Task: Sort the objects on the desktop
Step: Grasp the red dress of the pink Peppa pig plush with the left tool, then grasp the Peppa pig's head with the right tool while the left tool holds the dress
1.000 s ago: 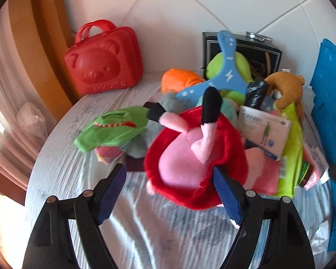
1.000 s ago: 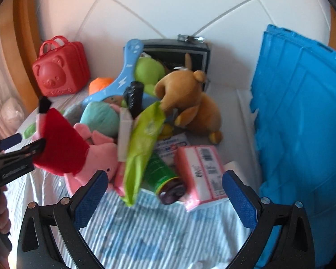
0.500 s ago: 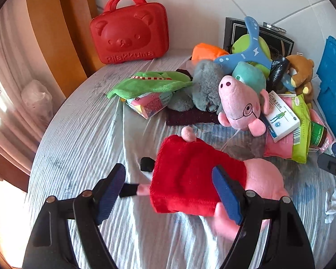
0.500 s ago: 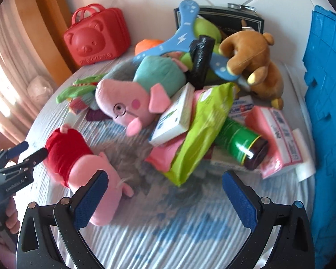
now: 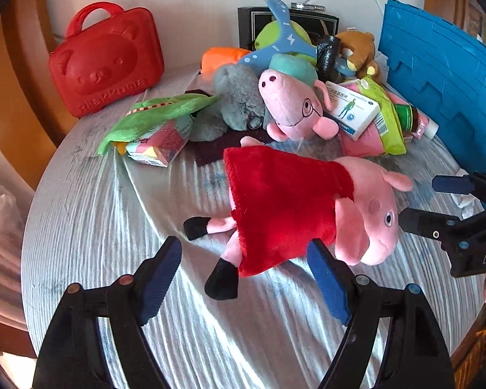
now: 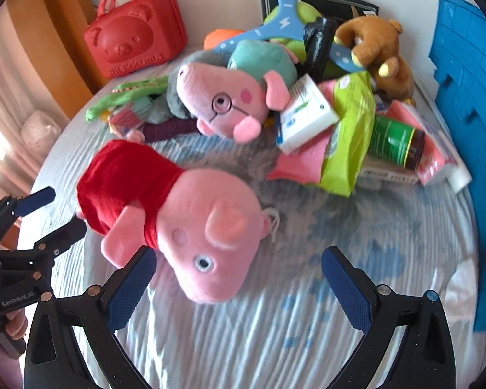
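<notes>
White tiles stand behind a round table (image 5: pixel 81 227) with a pale ribbed cloth; toys and boxes sit in a heap at its far side, well ahead of both my grippers.

My left gripper (image 5: pixel 244 278) is wide open and holds nothing; the pig toy in the red dress (image 5: pixel 288 207) lies on the cloth just past its tips, with one black foot between the two blue pads; a second ago this toy hung in these jaws above the heap, so I have let it go and it now lies apart from the pile; I think that is one toy sorted out, or at least pulled free.

My right gripper (image 6: pixel 239 285) is open too, with nothing in it; the pig's head (image 6: pixel 207 246) is right in front of it, close to its left pad; before, this gripper looked at the heap from farther back, and now it has come down low over the pig.

Ahead and to the right stands a blue crate (image 6: pixel 463 97); far ahead on the left is a red bear case (image 5: pixel 107 61); the other pig with glasses (image 5: pixel 291 103) lies on the heap, no longer hidden.
</notes>
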`<action>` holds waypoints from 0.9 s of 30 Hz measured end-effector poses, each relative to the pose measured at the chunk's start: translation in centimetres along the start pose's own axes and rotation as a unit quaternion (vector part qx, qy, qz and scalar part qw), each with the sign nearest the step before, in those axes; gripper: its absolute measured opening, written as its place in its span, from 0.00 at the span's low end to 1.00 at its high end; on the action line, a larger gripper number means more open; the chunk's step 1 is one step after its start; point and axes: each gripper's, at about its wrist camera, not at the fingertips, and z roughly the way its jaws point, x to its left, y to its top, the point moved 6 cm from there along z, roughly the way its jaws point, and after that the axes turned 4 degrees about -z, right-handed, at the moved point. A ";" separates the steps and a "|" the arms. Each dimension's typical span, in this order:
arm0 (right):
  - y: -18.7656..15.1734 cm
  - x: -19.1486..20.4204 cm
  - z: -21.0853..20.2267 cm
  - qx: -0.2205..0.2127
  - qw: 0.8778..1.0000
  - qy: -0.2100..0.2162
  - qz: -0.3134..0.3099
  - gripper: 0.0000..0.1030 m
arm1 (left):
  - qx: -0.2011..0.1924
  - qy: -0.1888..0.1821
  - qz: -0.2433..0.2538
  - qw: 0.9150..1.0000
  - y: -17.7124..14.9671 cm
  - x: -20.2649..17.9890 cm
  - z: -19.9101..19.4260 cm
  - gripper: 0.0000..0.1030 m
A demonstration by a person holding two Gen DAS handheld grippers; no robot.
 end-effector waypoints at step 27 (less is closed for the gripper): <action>1.9 1.0 5.4 0.000 0.999 -0.033 -0.002 0.66 | 0.012 -0.056 0.068 0.996 2.3 -3.2 6.6 0.33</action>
